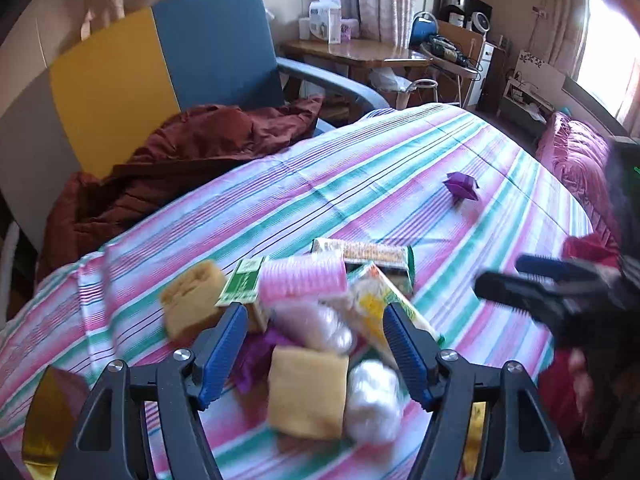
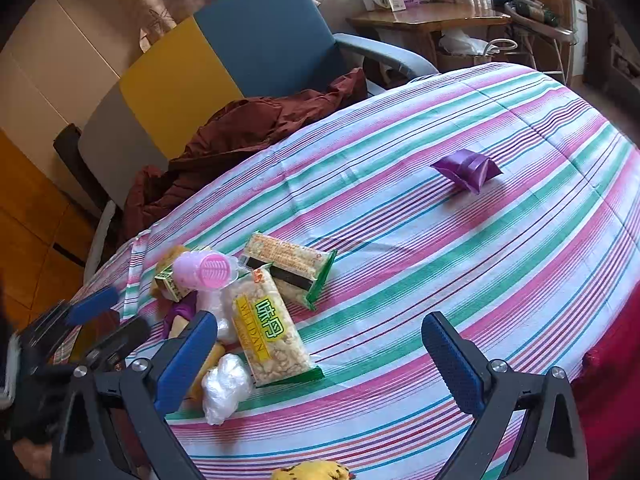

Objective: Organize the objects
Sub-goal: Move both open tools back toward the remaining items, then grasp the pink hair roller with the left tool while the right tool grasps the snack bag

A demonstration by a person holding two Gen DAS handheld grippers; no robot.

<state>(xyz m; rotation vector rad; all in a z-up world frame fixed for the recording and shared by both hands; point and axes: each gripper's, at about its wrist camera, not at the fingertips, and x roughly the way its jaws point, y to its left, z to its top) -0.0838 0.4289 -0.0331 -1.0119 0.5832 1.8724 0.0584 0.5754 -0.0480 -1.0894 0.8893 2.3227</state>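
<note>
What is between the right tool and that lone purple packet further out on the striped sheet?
Nothing visible: only bare striped sheet lies between the open right tool and the purple packet. The snack pile sits off to its left.

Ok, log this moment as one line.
left claw: open, over snack pile | right claw: open, empty, over striped cloth | purple packet: alone, far from pile | pink roller: on pile

Daylight from blown-out windows [image 1: 608, 52] washes the striped pink-and-green bedsheet [image 2: 440, 240]; the left view's heaped packets [image 1: 304, 320] smear with motion blur, fisheye edges darken
</note>
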